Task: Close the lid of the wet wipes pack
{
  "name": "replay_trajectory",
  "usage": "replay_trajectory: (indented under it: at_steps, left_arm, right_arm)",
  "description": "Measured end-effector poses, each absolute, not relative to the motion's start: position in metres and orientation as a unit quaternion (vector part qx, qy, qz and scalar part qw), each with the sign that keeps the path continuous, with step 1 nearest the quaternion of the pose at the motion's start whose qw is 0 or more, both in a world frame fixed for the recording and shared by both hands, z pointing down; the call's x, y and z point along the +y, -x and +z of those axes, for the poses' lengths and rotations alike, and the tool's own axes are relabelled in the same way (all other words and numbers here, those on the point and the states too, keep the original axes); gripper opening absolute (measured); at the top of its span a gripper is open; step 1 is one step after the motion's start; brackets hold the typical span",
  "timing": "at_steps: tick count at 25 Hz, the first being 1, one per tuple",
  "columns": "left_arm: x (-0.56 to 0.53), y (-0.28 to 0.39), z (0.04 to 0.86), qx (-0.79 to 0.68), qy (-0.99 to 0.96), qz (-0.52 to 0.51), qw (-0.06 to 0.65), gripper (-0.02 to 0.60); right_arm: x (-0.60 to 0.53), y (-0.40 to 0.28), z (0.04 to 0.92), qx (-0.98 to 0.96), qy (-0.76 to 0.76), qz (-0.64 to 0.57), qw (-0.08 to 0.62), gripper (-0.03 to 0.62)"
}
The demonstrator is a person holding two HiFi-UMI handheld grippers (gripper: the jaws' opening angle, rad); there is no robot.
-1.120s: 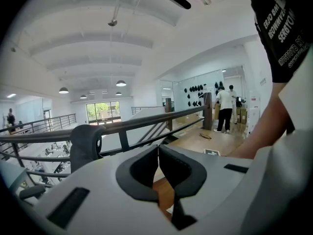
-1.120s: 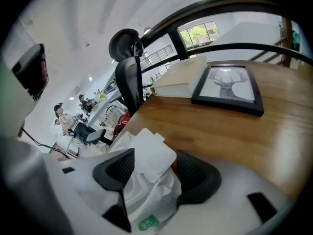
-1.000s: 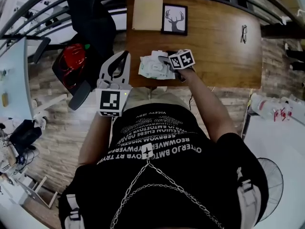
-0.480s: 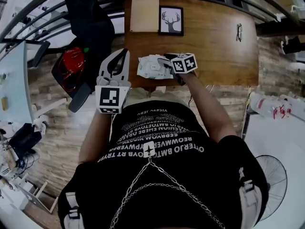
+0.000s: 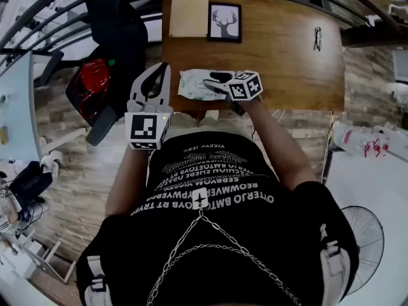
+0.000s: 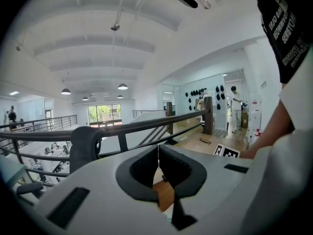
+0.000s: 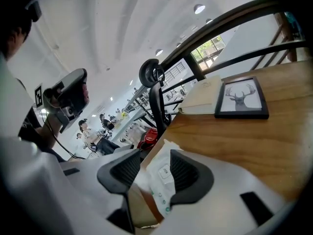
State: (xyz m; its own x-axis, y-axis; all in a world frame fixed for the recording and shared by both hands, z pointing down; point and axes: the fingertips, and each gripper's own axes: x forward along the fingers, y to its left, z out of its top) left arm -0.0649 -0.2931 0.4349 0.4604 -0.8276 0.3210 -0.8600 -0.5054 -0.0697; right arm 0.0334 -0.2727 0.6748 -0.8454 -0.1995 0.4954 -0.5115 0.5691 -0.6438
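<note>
The white wet wipes pack (image 5: 196,85) lies near the front edge of the wooden table (image 5: 287,62). It looks flat and stretched out, and I cannot make out its lid from above. My right gripper (image 5: 221,80) hovers over the pack's right end. In the right gripper view the pack (image 7: 161,177) shows between the jaws of that gripper (image 7: 152,156), which are closing, and I see a gap on the left side. My left gripper (image 5: 156,75) hangs off the table's left front corner, shut and empty, its jaws touching in the left gripper view (image 6: 158,153).
A framed deer picture (image 5: 225,23) and a tan notebook (image 5: 189,14) sit at the table's far edge, with glasses (image 5: 317,38) at the right. A red bag (image 5: 92,81) and a dark chair stand left of the table. A railing runs behind it.
The pack was bunched up and now lies flatter and longer. My right gripper has lifted a little over its right end. The left gripper has stayed put.
</note>
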Motion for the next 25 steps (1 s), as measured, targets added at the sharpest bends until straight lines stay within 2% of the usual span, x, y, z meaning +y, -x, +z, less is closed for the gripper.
replay_trajectory:
  at_steps: [4,7,8,11,12,16,25]
  left_arm:
    - [-0.286,0.06,0.436,-0.495,-0.852,0.162,0.049,0.031]
    - [-0.283,0.06,0.437,-0.498,-0.85,0.164,0.051,0.031]
    - [-0.282,0.061,0.438,-0.498,-0.849,0.166,0.053,0.031]
    - [-0.277,0.063,0.445,-0.5,-0.846,0.174,0.059,0.031]
    - [-0.276,0.063,0.447,-0.501,-0.845,0.176,0.06,0.031]
    - [-0.272,0.062,0.449,-0.5,-0.844,0.181,0.061,0.031]
    - [-0.268,0.062,0.453,-0.506,-0.84,0.186,0.063,0.031]
  right_arm:
    - [-0.273,-0.032,0.671,-0.869,-0.209,0.417,0.166,0.17]
    - [-0.293,-0.047,0.67,-0.862,-0.269,0.403,0.146,0.153]
    - [-0.299,-0.053,0.674,-0.855,-0.288,0.405,0.148,0.158]
    - [-0.309,-0.061,0.695,-0.839,-0.303,0.416,0.179,0.25]
    - [-0.311,-0.063,0.704,-0.836,-0.301,0.416,0.195,0.259]
    - [-0.317,-0.066,0.73,-0.825,-0.302,0.413,0.241,0.27]
    - [-0.313,-0.054,0.745,-0.821,-0.266,0.429,0.264,0.268]
